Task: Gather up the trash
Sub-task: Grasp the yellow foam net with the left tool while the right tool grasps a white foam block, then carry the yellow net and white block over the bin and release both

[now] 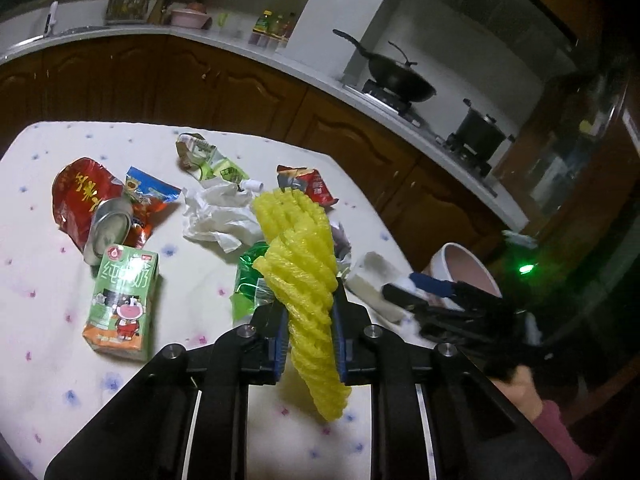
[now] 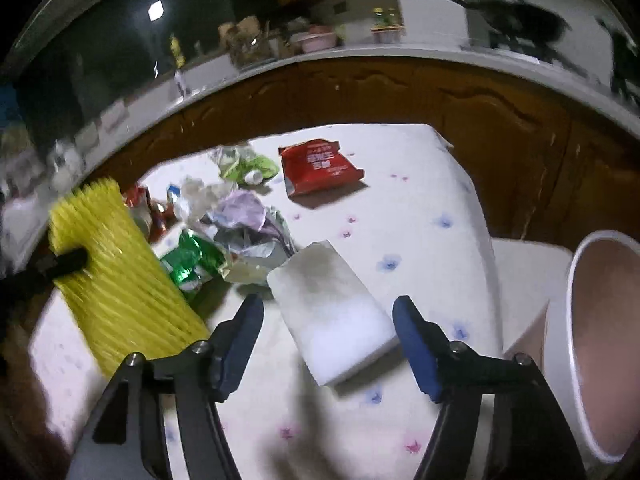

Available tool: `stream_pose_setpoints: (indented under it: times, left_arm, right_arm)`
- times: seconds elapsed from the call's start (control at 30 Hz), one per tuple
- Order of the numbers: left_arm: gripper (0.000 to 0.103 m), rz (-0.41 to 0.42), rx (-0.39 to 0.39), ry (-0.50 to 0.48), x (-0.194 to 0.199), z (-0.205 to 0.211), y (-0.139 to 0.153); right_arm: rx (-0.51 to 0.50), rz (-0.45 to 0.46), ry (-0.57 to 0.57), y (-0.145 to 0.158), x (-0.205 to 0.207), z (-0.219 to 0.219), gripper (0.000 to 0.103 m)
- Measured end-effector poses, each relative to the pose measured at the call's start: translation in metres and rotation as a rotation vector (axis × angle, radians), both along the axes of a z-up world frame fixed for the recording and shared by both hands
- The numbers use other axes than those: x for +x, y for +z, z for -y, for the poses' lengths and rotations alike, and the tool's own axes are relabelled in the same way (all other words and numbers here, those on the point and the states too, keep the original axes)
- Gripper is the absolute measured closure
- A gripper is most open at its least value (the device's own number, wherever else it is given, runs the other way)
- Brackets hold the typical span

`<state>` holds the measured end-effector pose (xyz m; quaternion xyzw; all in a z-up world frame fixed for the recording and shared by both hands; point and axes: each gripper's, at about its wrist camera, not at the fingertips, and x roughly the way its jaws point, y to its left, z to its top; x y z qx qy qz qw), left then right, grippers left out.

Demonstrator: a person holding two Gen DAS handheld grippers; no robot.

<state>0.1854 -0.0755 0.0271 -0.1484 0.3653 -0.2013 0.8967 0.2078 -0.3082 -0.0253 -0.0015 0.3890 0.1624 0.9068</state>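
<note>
My left gripper (image 1: 310, 320) is shut on a yellow foam fruit net (image 1: 304, 276) and holds it above the white flowered table (image 1: 52, 280). The net also shows at the left of the right wrist view (image 2: 116, 276). My right gripper (image 2: 328, 312) is open, its blue fingers on either side of a white foam block (image 2: 332, 312) that lies on the table. It also shows in the left wrist view (image 1: 408, 292). A pink bin with a white rim (image 2: 600, 340) stands just off the table's right edge.
More trash lies on the table: a green milk carton (image 1: 120, 300), a tin can (image 1: 108, 228), red snack bags (image 1: 80, 196) (image 2: 320, 164), crumpled white paper (image 1: 224, 216), green wrappers (image 2: 192, 260). Wooden cabinets, a counter, a wok (image 1: 400, 76) and a pot stand behind.
</note>
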Motion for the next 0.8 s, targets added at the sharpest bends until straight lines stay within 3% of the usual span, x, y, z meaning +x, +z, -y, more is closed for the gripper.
stream_pose_setpoints:
  times: [0.1, 0.17, 0.43, 0.8]
  left_arm:
    - [0.087, -0.002, -0.012, 0.004, -0.003, -0.005, 0.002]
    - [0.087, -0.003, -0.01, 0.012, -0.006, -0.007, 0.002]
    - [0.087, 0.006, -0.025, 0.003, -0.013, -0.006, 0.005]
    - [0.087, 0.043, -0.056, -0.09, -0.022, 0.034, 0.021]
  right_arm:
    - [-0.095, -0.013, 0.007, -0.008, 0.005, -0.013, 0.033]
    - [-0.134, -0.022, -0.006, -0.014, 0.008, -0.014, 0.043]
    - [0.005, 0.011, -0.058, 0.003, -0.013, 0.009, 0.048]
    - [0.121, 0.092, -0.165, 0.037, -0.075, 0.044, 0.048]
